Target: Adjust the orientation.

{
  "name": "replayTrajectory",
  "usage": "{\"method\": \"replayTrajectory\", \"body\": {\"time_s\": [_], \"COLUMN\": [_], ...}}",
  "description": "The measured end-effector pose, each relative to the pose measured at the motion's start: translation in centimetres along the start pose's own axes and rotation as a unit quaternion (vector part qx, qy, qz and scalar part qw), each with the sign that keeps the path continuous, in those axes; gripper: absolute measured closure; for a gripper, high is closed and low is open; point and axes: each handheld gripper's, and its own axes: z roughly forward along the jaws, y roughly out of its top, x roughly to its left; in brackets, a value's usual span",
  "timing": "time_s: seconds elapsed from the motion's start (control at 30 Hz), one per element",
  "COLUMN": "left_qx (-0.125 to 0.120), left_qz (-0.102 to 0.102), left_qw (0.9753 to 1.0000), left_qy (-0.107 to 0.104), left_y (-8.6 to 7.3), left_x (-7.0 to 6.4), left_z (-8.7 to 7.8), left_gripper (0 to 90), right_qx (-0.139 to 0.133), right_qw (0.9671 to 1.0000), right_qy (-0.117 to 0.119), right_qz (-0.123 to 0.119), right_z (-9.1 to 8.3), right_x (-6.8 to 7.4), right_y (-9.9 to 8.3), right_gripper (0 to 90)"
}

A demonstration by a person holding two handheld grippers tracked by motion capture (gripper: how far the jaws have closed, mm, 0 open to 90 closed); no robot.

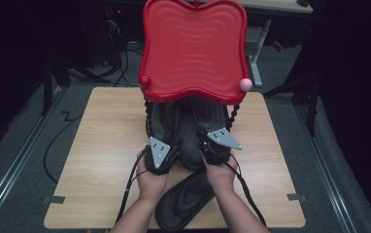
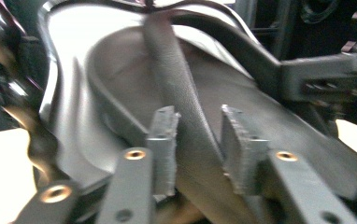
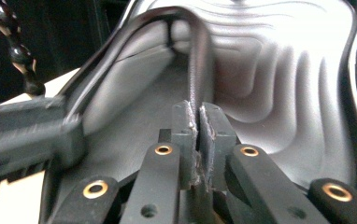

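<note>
Nearest the high camera, a dark padded insert (image 1: 183, 200) lay flat on the wooden table (image 1: 96, 160), between the person's two forearms and just behind both tools. Ahead of it the left tool (image 1: 160, 156) and the right tool (image 1: 216, 145) sat side by side, near each other, each with a grey three-cornered plate on top, both pointing into the grey hollow of an open case (image 1: 186, 131). Its red, ripple-moulded lid (image 1: 193, 46) stood upright beyond the tools, with a pink ball (image 1: 245, 84) at the lid's lower right corner and a red one (image 1: 144, 81) at the lower left. Black beaded cords (image 1: 148, 116) hung down from the lid on either side of the tools.

Seen along the left tool (image 2: 197, 140), its jaws stood partly apart, one on each side of a grey strap (image 2: 176, 88) that ran up from between them toward the lid; the left pad touched the strap, while the right pad stood just clear of it. The right tool (image 3: 197, 135) had its jaws pressed together on another thin strap (image 3: 197, 70), which rose straight ahead of it to the far edge of the hollow. The other tool's dark body (image 3: 32, 130) showed off to the left of it.
</note>
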Motion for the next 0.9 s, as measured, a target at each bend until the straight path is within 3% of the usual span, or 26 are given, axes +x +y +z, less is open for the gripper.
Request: {"method": "replayTrajectory", "body": {"time_s": [0.07,0.17,0.37,0.43,0.5,0.53,0.6,0.63,0.67,0.7,0.73,0.77,0.87,0.9], "left_qx": [-0.005,-0.007,-0.008,-0.008,-0.008,-0.008,-0.008,-0.008,-0.008,-0.008,-0.008,-0.009,-0.011,-0.012], "left_qz": [0.016,0.016,0.013,0.020,0.020,0.019,0.017,0.016,0.016,0.015,0.015,0.013,0.011,0.008], "left_qw": [0.9998,0.9996,0.9991,0.9986,0.9985,0.9984,0.9984,0.9983,0.9983,0.9983,0.9983,0.9983,0.9982,0.9983], "left_qy": [0.010,0.024,0.041,0.049,0.051,0.052,0.053,0.055,0.055,0.055,0.055,0.056,0.058,0.057], "left_y": [0.5,1.1,1.3,1.3,1.3,1.3,1.3,1.3,1.3,1.3,1.3,1.3,1.4,1.4], "left_x": [0.5,1.4,1.8,1.6,1.6,1.5,1.5,1.4,1.4,1.4,1.4,1.4,1.5,1.5], "left_z": [0.4,1.2,1.9,2.0,2.0,2.0,2.0,2.0,2.0,2.0,2.0,2.1,2.3,2.4], "left_gripper": [71.5,74.1,74.1,74.1,74.1,74.2,74.3,74.3,74.2,74.2,74.2,74.2,74.3,74.3], "right_qx": [-0.004,-0.007,-0.006,-0.012,-0.019,-0.032,-0.032,-0.027,-0.020,-0.011,-0.011,0.008,0.018,0.032], "right_qw": [1.0000,0.9999,0.9999,0.9998,0.9997,0.9993,0.9991,0.9983,0.9980,0.9972,0.9972,0.9952,0.9937,0.9918], "right_qy": [0.001,0.005,0.011,0.016,0.012,0.013,0.019,0.037,0.045,0.060,0.060,0.077,0.083,0.086], "right_qz": [-0.003,0.005,0.002,-0.005,-0.006,-0.015,-0.017,-0.037,-0.039,-0.043,-0.043,-0.061,-0.073,-0.089], "right_z": [0.3,1.3,3.1,2.8,2.2,0.2,-0.5,-2.6,-3.2,-3.8,-3.8,-4.8,-5.1,-4.6], "right_x": [0.3,0.5,0.3,0.2,0.1,0.1,0.2,0.7,0.9,1.2,1.2,2.1,2.8,3.5], "right_y": [0.3,0.9,1.5,1.6,1.6,0.8,0.3,-1.4,-2.0,-2.9,-2.9,-4.5,-5.5,-6.1], "right_gripper": [84.1,83.5,81.9,63.2,60.4,60.8,64.2,84.1,89.2,90.0,90.0,90.0,90.0,90.0]}}
